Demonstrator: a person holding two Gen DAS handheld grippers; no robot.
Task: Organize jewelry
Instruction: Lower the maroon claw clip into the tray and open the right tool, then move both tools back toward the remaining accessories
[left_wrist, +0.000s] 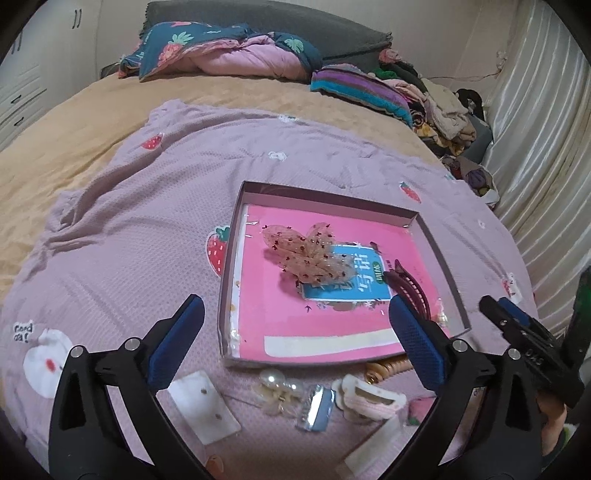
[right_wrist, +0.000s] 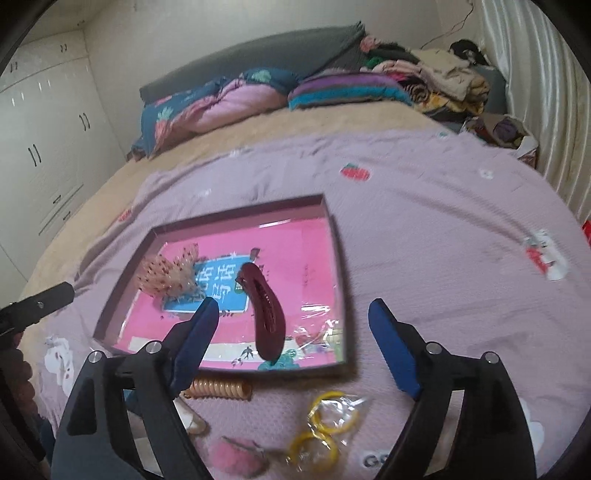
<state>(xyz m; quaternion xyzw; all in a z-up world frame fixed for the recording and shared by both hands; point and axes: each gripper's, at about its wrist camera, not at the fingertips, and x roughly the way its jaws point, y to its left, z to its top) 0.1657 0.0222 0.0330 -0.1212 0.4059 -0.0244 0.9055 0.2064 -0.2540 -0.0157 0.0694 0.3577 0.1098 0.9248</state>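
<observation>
Loose pieces lie closest to us on the lilac bedspread (left_wrist: 122, 221): a pearl clip (left_wrist: 272, 380), a pale pink claw clip (left_wrist: 365, 400), a coiled hair tie (right_wrist: 221, 389) and yellow rings in a clear bag (right_wrist: 325, 432). We keep both grippers spread above them with nothing between the fingers; the left gripper (left_wrist: 295, 339) hangs over the near edge of the box, and the right gripper (right_wrist: 295, 350) faces the same edge from the other side. That open stance reads to us as readiness to pick from the pile.

Our shallow box (left_wrist: 332, 192), lined with a pink sheet under clear film, already holds two pieces: a gauzy spotted bow (left_wrist: 306, 254) near the middle and a dark red hair clip (right_wrist: 264, 314) lying flat beside it. Everything else waits outside the box, just in front of it.
</observation>
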